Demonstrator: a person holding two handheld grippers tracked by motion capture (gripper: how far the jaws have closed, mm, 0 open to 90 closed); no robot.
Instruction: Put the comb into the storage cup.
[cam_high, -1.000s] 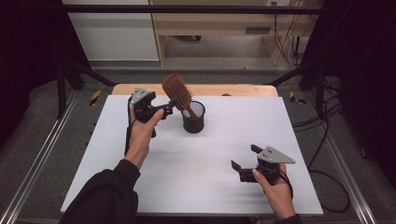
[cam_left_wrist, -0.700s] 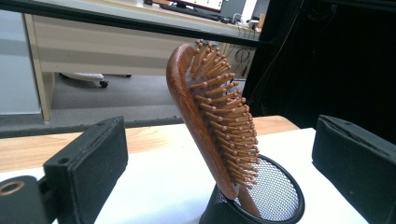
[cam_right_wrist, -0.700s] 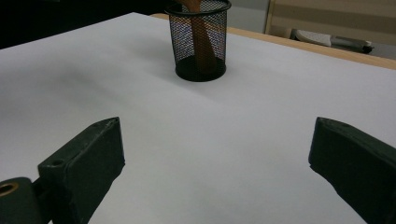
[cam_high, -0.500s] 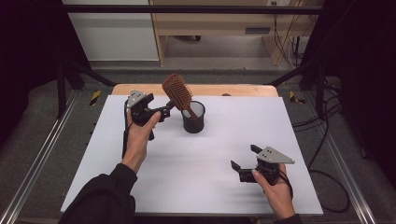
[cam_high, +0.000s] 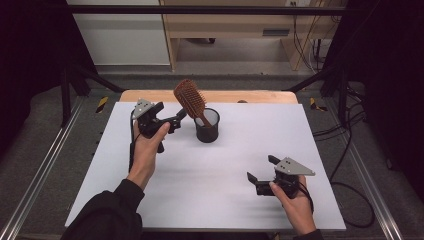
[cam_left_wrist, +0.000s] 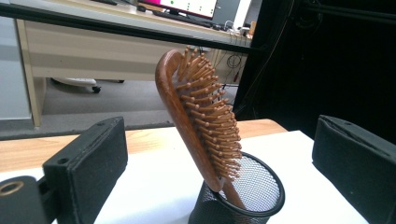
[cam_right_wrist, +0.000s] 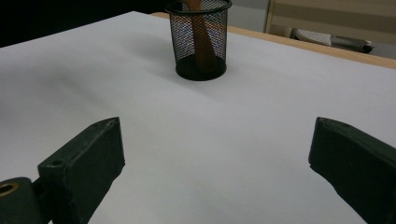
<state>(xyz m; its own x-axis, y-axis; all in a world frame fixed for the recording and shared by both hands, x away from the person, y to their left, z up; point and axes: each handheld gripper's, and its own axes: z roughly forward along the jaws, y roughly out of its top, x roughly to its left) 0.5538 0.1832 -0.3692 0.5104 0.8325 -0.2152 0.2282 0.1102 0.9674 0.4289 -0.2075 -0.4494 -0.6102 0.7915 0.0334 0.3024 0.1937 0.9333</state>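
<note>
- A wooden hairbrush (cam_high: 190, 99) is seen standing handle-down in a black mesh cup (cam_high: 207, 126), leaning toward 11 o'clock, bristle head well above the rim.
- The cup is placed on the white table (cam_high: 225, 165), toward 12 o'clock of centre.
- The left gripper (cam_high: 176, 119) is held just beside the brush at its 9 o'clock; jaws are spread wide, nothing gripped.
- The right gripper (cam_high: 260, 170) is rested near 5 o'clock, jaws wide apart, empty.
- Judgement: brush is seated; only withdrawal is left.

Black sleeves, black claws (cam_high: 176, 119) (cam_high: 260, 172) topped by grey three-cornered plates, trailing black cables
</note>
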